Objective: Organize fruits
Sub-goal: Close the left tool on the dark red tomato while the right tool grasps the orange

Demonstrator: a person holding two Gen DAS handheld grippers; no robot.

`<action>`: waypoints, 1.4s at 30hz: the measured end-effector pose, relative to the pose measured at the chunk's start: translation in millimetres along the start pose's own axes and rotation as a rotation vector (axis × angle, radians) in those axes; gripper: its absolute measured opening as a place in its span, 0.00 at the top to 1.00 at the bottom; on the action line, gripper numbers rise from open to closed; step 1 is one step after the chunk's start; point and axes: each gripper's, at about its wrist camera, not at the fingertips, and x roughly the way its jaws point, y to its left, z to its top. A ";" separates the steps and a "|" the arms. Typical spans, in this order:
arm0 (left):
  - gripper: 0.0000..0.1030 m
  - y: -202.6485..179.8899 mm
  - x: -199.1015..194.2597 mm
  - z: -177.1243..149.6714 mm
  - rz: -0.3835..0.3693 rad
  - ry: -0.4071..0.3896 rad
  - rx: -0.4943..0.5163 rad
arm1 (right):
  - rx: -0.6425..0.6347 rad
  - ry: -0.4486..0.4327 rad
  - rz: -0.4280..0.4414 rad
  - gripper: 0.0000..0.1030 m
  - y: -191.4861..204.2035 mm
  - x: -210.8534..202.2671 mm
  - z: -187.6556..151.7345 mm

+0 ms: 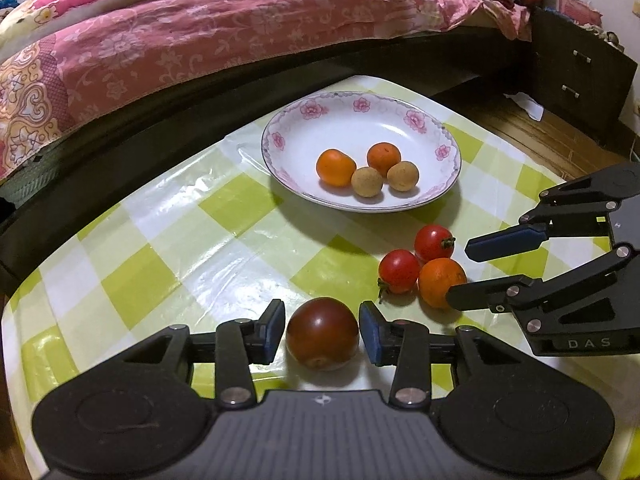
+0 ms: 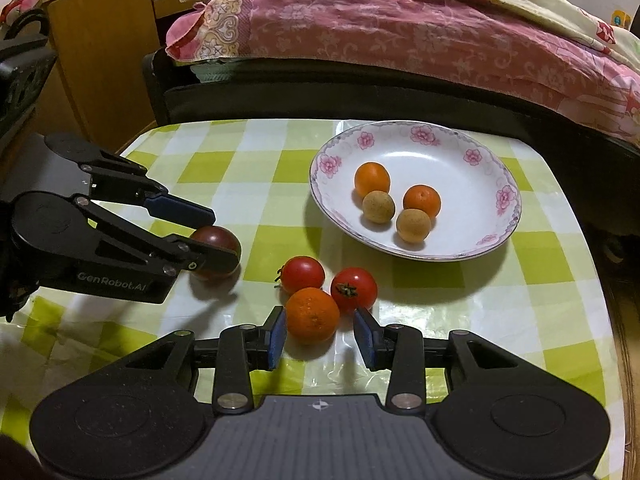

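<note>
Fruit lies in two lots on the checked tabletop [image 1: 168,240]: four pieces already in the flowered plate [image 2: 500,196] ahead of both claws, four more loose in front of them. The left claw [image 1: 322,330] stands apart around a dark tomato [image 1: 322,333], one blue pad on each flank with a sliver of gap either side, so nothing is clamped yet. The right claw [image 2: 320,334] is likewise apart, its pads flanking a small orange [image 2: 313,315]; whether the left pad brushes the peel is hard to say from this angle. Just beyond that orange, touching it, sit two red cherry tomatoes [image 2: 303,274], one with its green stalk turned towards the claw.

The dark tomato looks light, smooth and glossy, likely slippery and easily bruised, so the pads should meet it across its widest middle with a gentle squeeze. The orange seems firmer, its pebbled peel giving better purchase; again the equator is the place to take hold, closing squarely so it does not roll forward into the cherry tomatoes. Those neighbours are soft and round and would probably scatter at a nudge. The plate is beyond and slightly to the right of the right claw, and has bare room left for more.
</note>
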 end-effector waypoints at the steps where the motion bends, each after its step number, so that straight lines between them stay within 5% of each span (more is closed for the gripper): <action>1: 0.54 0.1 0.7 -0.5 0.001 0.003 0.001 | -0.001 0.000 0.001 0.67 0.3 0.5 0.0; 27: 0.54 -7.4 14.2 -5.2 0.033 0.037 0.026 | -0.025 0.015 -0.004 0.71 8.0 19.5 2.0; 42: 0.55 -32.6 1.7 -18.0 -0.060 0.076 0.061 | -0.042 0.060 -0.018 0.72 7.7 3.4 -13.1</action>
